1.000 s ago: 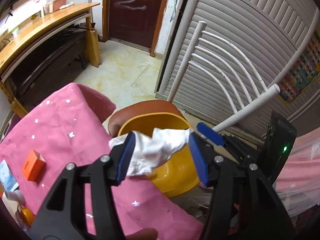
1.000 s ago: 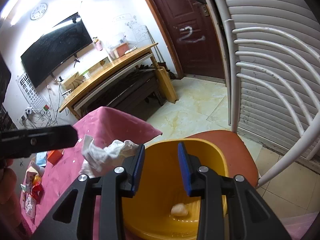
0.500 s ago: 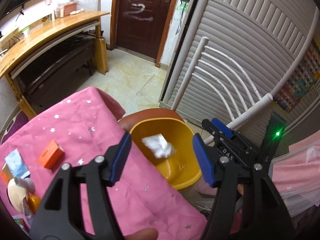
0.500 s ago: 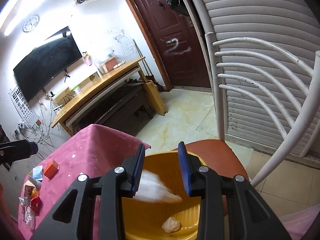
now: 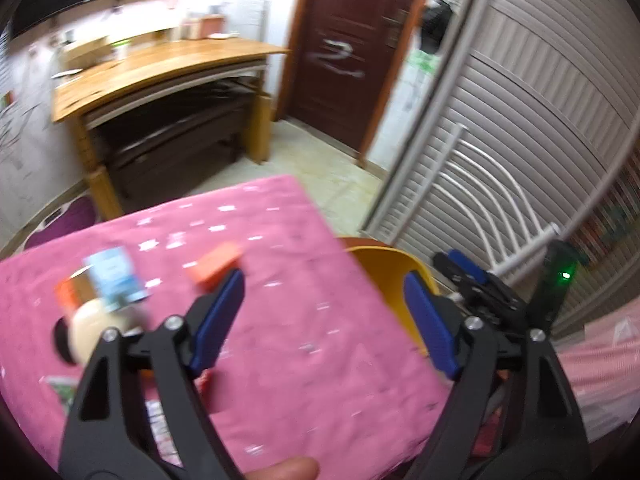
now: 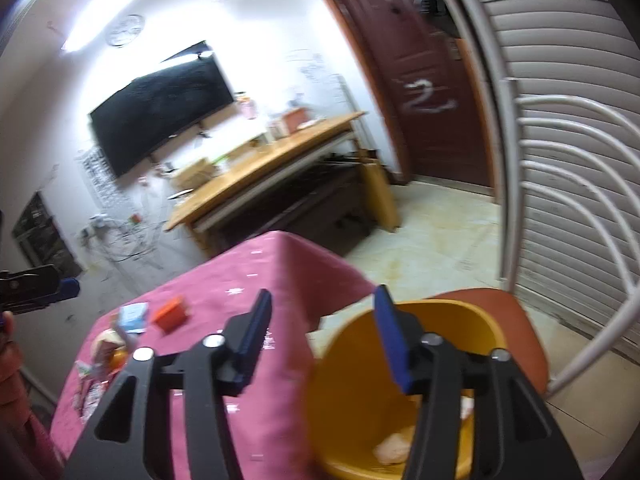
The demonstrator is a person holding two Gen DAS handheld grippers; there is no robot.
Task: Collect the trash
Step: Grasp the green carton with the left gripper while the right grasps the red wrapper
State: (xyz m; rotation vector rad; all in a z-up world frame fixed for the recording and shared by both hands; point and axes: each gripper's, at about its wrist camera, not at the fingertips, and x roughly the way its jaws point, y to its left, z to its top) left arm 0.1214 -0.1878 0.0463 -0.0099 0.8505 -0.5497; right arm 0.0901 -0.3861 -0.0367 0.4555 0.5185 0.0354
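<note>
My left gripper (image 5: 324, 284) hovers over the pink star-print tablecloth (image 5: 304, 344), its jaws opening wide with nothing between them. An orange box (image 5: 216, 266) lies just beyond its left fingertip, with a blue packet (image 5: 114, 276) and a blurred pale item further left. The yellow bin (image 6: 440, 316) stands on a red-brown chair seat (image 6: 520, 320) at the table's right edge. Crumpled white trash (image 6: 394, 446) lies at its bottom. My right gripper (image 6: 323, 300) hangs at the bin's near-left rim, its jaws opening and empty. In the right wrist view the orange box (image 6: 172, 314) sits far left.
White curved chair-back bars (image 6: 568, 184) rise right of the bin before a slatted shutter. More small packets (image 6: 100, 364) clutter the table's left end. A wooden desk (image 5: 160, 68) and a dark red door (image 5: 344, 60) stand across a tiled floor.
The left gripper let go of the white tissue, which dropped into the yellow bin, then swung left over the table with wider jaws. The right gripper's jaws spread apart.
</note>
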